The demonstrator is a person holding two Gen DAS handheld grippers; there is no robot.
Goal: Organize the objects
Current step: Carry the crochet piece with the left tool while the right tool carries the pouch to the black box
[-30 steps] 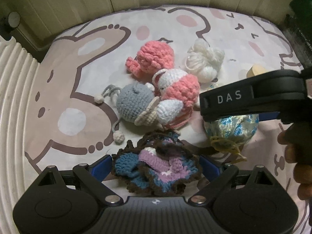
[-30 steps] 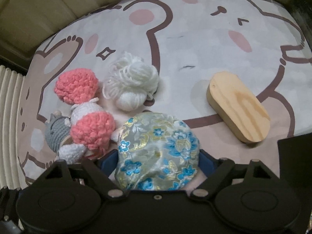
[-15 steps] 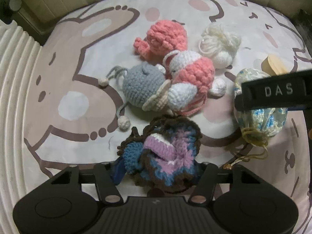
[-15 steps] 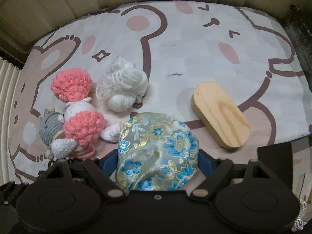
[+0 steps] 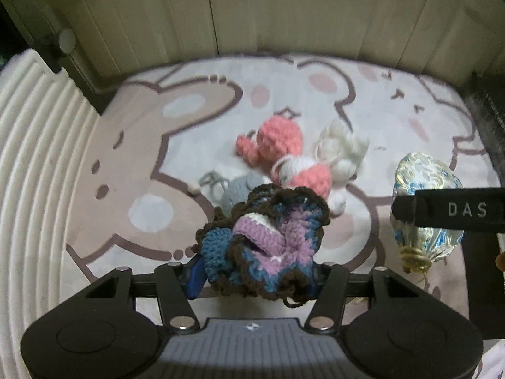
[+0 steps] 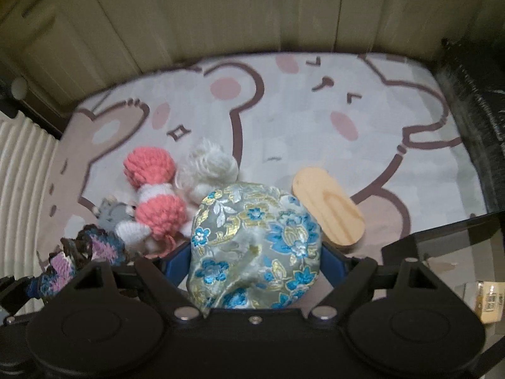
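A brown, blue and purple crochet piece (image 5: 262, 243) is bunched between the blue pads of my left gripper (image 5: 255, 276). The jaws are still closing on it, and it hangs above the mat. My right gripper (image 6: 254, 265) is shut on a pale brocade pouch with blue flowers (image 6: 255, 237), also held off the mat. In the left wrist view that pouch (image 5: 423, 177) hangs at the right with its gold cord dangling. On the bear-print mat (image 6: 284, 117) lie two pink crochet toys (image 5: 281, 139), a white yarn ball (image 5: 341, 151) and a grey crochet mouse (image 5: 240, 189).
An oval wooden block (image 6: 328, 211) lies on the mat to the right of the pouch. A white ribbed rug (image 5: 38, 158) borders the mat on the left. Pale cabinet doors (image 5: 252, 15) close off the back, and a dark object (image 6: 473, 110) stands at the right edge.
The left jaws closed on the crochet piece and lifted it off the mat. The right gripper rose with the pouch. Both views now sit higher, with the mat farther below.
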